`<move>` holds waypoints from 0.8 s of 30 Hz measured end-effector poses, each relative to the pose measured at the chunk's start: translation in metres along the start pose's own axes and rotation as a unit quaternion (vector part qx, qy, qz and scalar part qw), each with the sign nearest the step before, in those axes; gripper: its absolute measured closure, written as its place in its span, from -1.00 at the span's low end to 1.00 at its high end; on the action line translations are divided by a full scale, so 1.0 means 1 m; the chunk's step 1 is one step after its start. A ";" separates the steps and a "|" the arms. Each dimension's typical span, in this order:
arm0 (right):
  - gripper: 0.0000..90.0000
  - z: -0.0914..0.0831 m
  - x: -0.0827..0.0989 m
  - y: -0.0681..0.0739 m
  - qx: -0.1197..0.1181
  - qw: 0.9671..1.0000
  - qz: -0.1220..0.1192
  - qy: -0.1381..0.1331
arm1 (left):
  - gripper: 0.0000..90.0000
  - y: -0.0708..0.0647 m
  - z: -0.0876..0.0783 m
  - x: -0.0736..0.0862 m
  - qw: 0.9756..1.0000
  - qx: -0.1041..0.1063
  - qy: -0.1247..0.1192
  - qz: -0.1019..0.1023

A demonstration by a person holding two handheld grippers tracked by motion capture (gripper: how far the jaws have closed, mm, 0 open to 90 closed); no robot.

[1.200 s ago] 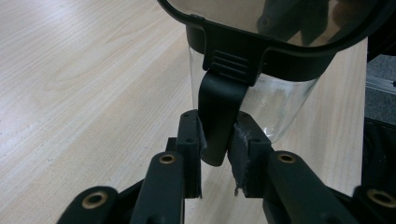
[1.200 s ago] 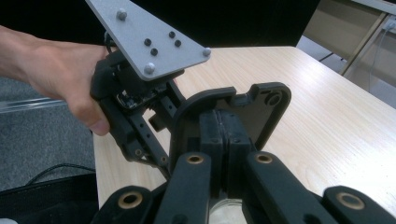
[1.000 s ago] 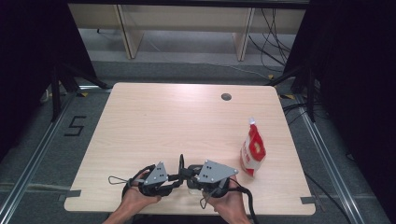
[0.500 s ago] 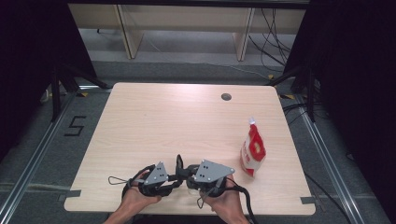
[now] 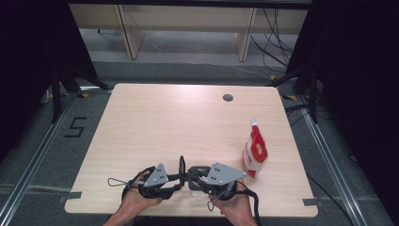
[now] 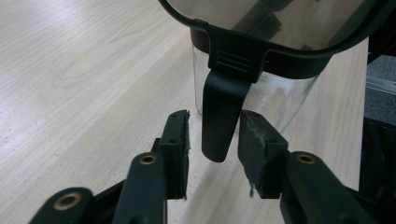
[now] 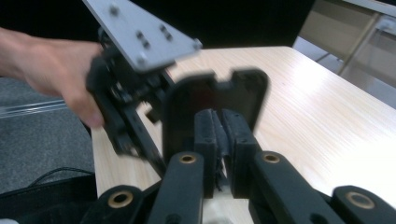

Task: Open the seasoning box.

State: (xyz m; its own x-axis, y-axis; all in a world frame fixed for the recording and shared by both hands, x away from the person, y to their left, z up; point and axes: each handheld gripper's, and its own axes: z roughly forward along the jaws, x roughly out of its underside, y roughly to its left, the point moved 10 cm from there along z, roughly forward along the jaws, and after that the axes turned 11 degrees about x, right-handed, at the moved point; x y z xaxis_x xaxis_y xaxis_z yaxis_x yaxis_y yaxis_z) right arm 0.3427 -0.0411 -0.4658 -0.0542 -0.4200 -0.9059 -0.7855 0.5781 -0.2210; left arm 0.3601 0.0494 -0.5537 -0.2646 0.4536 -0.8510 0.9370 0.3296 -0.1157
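At the lower middle of the high view, near the table's (image 5: 155, 117) front edge, a clear container (image 6: 261, 100) with a black lid stands between both grippers. Its black tab (image 6: 223, 116) hangs between the left gripper's (image 6: 212, 147) jaws, which have just been opening and stand clear of it. The right gripper's (image 7: 219, 140) pads meet; a red-and-white pouch (image 5: 255, 149) stands right.

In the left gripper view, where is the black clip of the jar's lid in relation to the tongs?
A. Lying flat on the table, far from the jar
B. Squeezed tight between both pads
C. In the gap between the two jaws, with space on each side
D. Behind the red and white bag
C: in the left gripper view the black clip hangs from the lid between the open jaws of the left tongs, with a gap on each side.
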 end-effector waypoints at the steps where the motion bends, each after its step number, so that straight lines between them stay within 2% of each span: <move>1: 0.85 -0.004 0.003 -0.002 0.002 1.000 0.006 0.003 | 0.34 -0.001 -0.002 0.000 1.000 0.001 0.001 -0.001; 4: 0.78 -0.011 0.010 -0.009 0.013 1.000 0.012 0.002 | 0.24 -0.003 -0.005 0.001 1.000 0.004 0.004 -0.003; 5: 0.69 -0.019 0.017 -0.017 0.027 0.999 0.017 0.006 | 0.19 -0.004 -0.007 0.001 1.000 0.002 0.007 -0.003; 8: 0.56 -0.028 0.028 -0.027 0.046 0.998 0.031 0.010 | 0.03 -0.006 -0.008 0.001 1.000 0.000 0.002 -0.015; 9: 0.52 -0.031 0.032 -0.029 0.053 0.998 0.034 0.012 | -0.02 -0.005 -0.010 0.002 1.000 -0.001 0.002 -0.025; 10: 0.48 -0.033 0.035 -0.031 0.062 0.997 0.040 0.013 | -0.07 -0.005 -0.010 0.002 1.000 -0.001 0.002 -0.025; 11: 0.43 -0.035 0.038 -0.034 0.066 0.997 0.036 0.013 | -0.11 -0.008 -0.011 0.000 0.999 0.007 -0.009 -0.038; 13: 0.38 -0.041 0.045 -0.036 0.073 0.996 0.046 0.021 | -0.16 -0.010 -0.013 -0.001 0.999 0.007 -0.011 -0.043; 14: 0.35 -0.042 0.048 -0.038 0.078 0.996 0.047 0.020 | -0.19 -0.009 -0.015 0.001 0.999 0.001 0.001 -0.036; 16: 0.32 -0.044 0.050 -0.039 0.078 0.995 0.052 0.019 | -0.24 -0.009 -0.016 0.001 0.999 0.000 0.002 -0.037; 18: 0.25 -0.052 0.058 -0.042 0.084 0.994 0.063 0.022 | -0.28 -0.008 -0.017 0.004 0.999 -0.015 0.005 -0.042; 20: 0.22 -0.057 0.063 -0.044 0.088 0.993 0.072 0.019 | -0.34 -0.005 -0.020 0.007 0.999 -0.020 0.017 -0.032; 21: 0.20 -0.060 0.067 -0.044 0.089 0.993 0.076 0.022 | -0.36 -0.006 -0.020 0.008 0.999 -0.023 0.010 -0.046; 22: 0.20 -0.060 0.067 -0.044 0.089 0.993 0.076 0.022 | -0.39 -0.006 -0.020 0.008 0.999 -0.023 0.010 -0.046; 23: 0.17 -0.066 0.074 -0.047 0.096 0.992 0.081 0.028 | -0.41 -0.005 -0.022 0.009 0.999 -0.025 0.015 -0.042; 24: 0.15 -0.069 0.078 -0.046 0.097 0.991 0.087 0.032 | -0.44 -0.005 -0.023 0.011 0.998 -0.033 0.018 -0.048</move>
State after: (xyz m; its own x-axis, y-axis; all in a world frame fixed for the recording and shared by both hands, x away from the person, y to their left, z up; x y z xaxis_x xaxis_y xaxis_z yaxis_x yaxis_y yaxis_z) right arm 0.3327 -0.1485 -0.5010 -0.2221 -0.3413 -0.9134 -0.6277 0.7669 -0.1339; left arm 0.3478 0.0715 -0.5506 -0.3610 0.4459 -0.8191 0.8906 0.4254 -0.1609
